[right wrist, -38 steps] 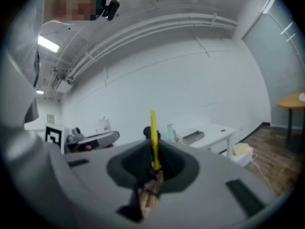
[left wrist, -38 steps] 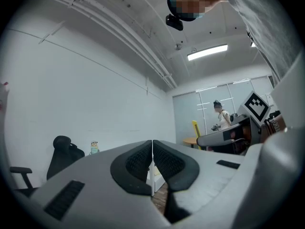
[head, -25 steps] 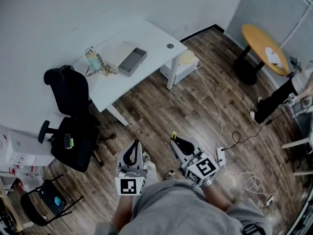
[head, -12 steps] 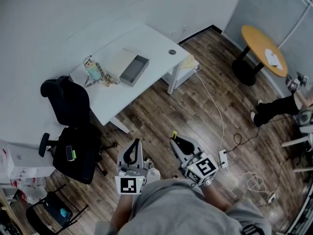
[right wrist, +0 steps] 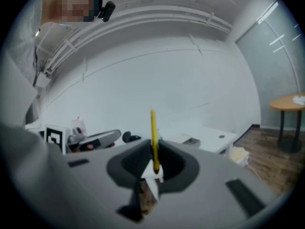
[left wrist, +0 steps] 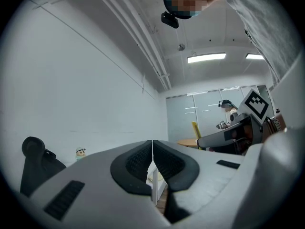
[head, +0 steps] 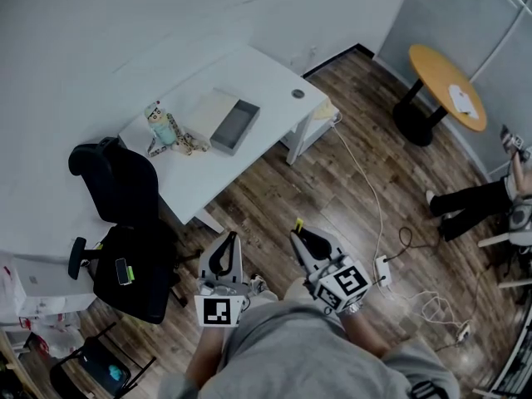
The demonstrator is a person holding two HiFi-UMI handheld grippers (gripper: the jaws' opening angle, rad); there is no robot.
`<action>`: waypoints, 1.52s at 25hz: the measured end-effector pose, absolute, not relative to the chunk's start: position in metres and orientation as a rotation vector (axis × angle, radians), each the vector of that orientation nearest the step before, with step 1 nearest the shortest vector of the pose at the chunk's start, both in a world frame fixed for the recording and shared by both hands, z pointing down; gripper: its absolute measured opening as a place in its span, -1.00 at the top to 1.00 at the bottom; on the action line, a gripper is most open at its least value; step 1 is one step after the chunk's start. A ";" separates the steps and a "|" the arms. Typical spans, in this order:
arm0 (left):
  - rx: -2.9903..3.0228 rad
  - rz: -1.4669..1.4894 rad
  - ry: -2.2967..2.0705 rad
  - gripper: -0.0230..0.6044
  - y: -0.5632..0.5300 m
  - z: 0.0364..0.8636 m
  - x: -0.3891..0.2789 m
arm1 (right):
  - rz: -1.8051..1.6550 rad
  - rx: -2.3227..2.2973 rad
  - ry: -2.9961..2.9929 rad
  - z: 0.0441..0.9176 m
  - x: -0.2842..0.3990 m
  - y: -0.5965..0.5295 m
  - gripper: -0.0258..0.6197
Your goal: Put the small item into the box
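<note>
- Yellow and thin, the small item [right wrist: 153,123] stands upright between the jaws of the right gripper [right wrist: 153,151], which we see clenched on it. A white scrap sits pinched at its foot.
- In the head view we see the right gripper low in front of the person's body, over the wooden floor [head: 332,181]. The yellow tip pokes out past its jaws. It is well apart from the white desk [head: 274,77].
- The left gripper [left wrist: 152,147] is just beside the right one and also over the floor. Its jaws are pressed together with nothing between them.
- We see the grey box [head: 235,128] lying open on the desk, near the middle of the edge that faces us. A pale flat piece [head: 209,109] lies against its far side.
- A small figure [head: 156,115] stands near the desk's left corner, and a patterned strap [head: 188,144] lies just beside it, towards the box.
- A black chair [head: 125,223] stands on the floor at the desk's near-left corner.
- Beyond the desk's right corner we see a round orange-topped table [head: 446,86]. A person's leg [head: 470,202] reaches in from the right.
- A white power strip [head: 383,270] and its cable lie on the floor near the right gripper.
</note>
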State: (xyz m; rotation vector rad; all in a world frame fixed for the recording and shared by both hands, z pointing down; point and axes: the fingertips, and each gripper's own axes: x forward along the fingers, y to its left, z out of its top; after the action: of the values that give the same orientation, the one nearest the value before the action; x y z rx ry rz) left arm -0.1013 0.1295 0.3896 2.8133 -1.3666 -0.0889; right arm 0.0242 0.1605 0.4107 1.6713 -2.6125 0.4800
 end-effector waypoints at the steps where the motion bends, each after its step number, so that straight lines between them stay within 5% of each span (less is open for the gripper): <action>1: 2.815 -0.084 -1.369 0.81 0.127 0.390 -0.105 | 0.484 1.669 -2.612 0.410 0.021 0.158 0.71; 20: 2.737 -0.098 -1.558 0.81 0.073 0.390 -0.149 | 0.529 1.535 -2.702 0.414 -0.010 0.075 0.71; 38: 2.670 -0.047 -1.606 0.81 -0.069 0.400 -0.092 | 0.643 1.452 -2.680 0.434 0.040 -0.086 0.71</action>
State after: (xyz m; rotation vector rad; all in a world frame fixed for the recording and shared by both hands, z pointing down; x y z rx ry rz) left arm -0.0924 -0.0686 0.4001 2.6703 -1.6056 -0.0465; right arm 0.0404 -0.0862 0.4339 1.4518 -2.6799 0.6433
